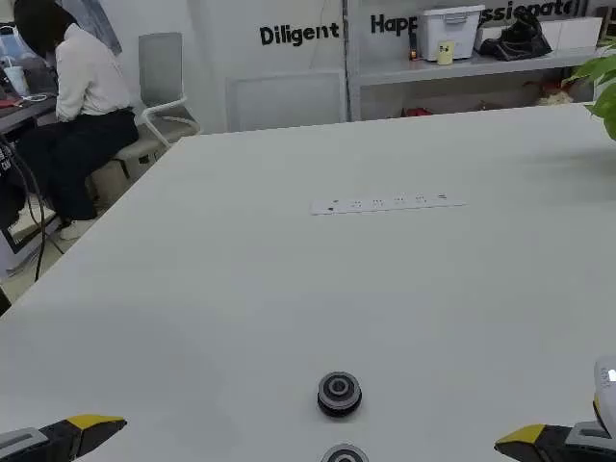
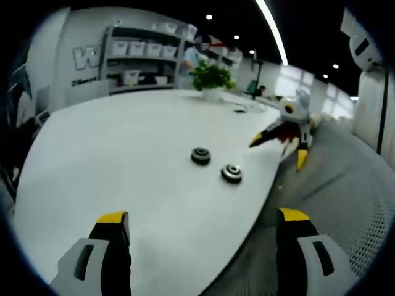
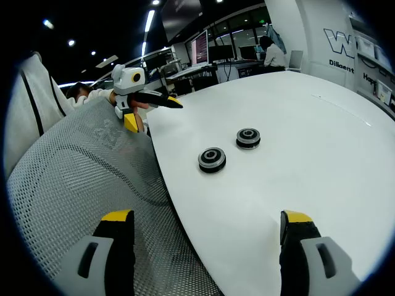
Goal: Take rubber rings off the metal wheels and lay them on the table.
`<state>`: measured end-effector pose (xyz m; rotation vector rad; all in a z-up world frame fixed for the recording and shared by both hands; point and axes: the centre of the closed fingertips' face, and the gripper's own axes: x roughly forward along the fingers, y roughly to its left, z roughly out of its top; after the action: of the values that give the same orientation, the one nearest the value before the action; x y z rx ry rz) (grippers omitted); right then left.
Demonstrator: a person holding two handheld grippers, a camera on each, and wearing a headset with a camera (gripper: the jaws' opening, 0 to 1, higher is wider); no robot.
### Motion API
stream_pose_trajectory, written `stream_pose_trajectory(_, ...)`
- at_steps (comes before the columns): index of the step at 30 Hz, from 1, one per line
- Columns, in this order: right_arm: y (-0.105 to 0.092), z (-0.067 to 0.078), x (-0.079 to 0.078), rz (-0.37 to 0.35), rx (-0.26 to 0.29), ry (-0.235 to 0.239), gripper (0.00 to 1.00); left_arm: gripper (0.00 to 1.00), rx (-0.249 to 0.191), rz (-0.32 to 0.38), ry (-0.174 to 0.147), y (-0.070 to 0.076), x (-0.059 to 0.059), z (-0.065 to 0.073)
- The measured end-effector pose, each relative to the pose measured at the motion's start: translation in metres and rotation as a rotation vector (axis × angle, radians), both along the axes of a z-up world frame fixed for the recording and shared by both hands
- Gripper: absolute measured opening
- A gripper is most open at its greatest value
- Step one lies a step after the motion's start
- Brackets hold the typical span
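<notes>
Opening step, by my reading: two wheels (image 1: pixel 339 394) sit by the counter's (image 1: pixel 289 289) near edge, rings (image 3: pixel 212 168) on (apparently), while left tongs (image 2: pixel 203 216) and right tongs (image 3: pixel 207 216) gape empty, needing to reach in and pinch one.

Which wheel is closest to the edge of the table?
The near wheel, half cut off at the bottom of the head view. It sits right by the edge of the table; the far wheel lies farther in.
</notes>
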<state>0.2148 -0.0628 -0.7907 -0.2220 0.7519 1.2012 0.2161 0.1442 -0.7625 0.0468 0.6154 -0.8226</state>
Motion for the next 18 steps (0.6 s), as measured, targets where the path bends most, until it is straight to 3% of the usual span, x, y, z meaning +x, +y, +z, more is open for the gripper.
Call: stream_pose_trajectory(18, -0.0009, 0.0009, 0.0024, -0.012, 0.002, -0.005, 0.94, 1.00, -0.011, 0.005, -0.012, -0.0003, 0.0018, 0.0024)
